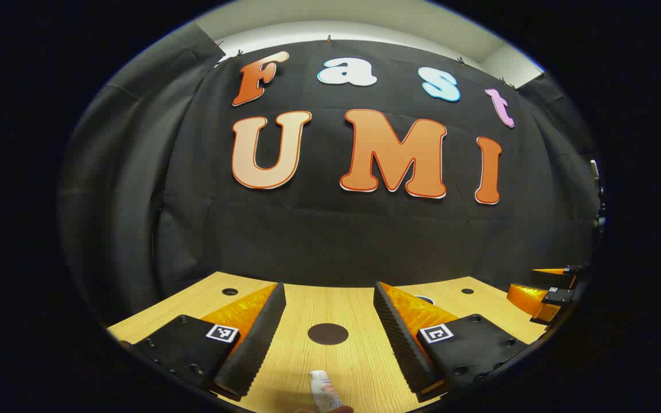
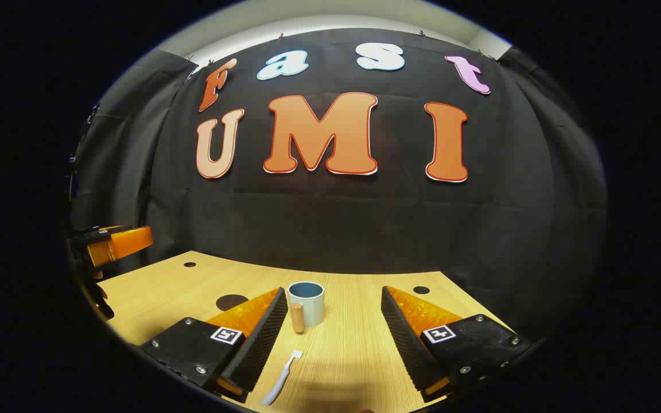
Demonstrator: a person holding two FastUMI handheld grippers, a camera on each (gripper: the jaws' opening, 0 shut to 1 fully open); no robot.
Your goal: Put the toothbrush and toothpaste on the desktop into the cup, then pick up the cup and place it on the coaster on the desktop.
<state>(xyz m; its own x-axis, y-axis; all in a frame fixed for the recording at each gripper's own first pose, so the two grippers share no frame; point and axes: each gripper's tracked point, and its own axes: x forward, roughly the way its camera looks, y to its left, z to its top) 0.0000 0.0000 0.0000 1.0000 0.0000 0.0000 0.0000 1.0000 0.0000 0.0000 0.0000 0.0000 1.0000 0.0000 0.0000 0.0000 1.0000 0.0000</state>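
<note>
In the left gripper view, a small white toothpaste tube [image 1: 325,391] lies on the wooden desktop [image 1: 353,310] at the near edge, between my open left gripper's [image 1: 328,287] fingers. A dark round coaster [image 1: 328,333] sits just beyond it. In the right gripper view, a pale cup [image 2: 306,303] with a blue inside and a wooden handle [image 2: 297,317] stands upright ahead, near the left finger. A white toothbrush [image 2: 282,378] lies flat in front of the cup. My right gripper [image 2: 332,291] is open and holds nothing. The coaster [image 2: 232,302] shows left of the cup, partly hidden by the finger.
The desktop [image 2: 359,344] has small round holes [image 2: 189,264] near its back edge, and black cloth hangs close behind it. The right gripper [image 1: 548,292] shows at the far right of the left gripper view. The left gripper [image 2: 113,244] shows at the far left of the right gripper view.
</note>
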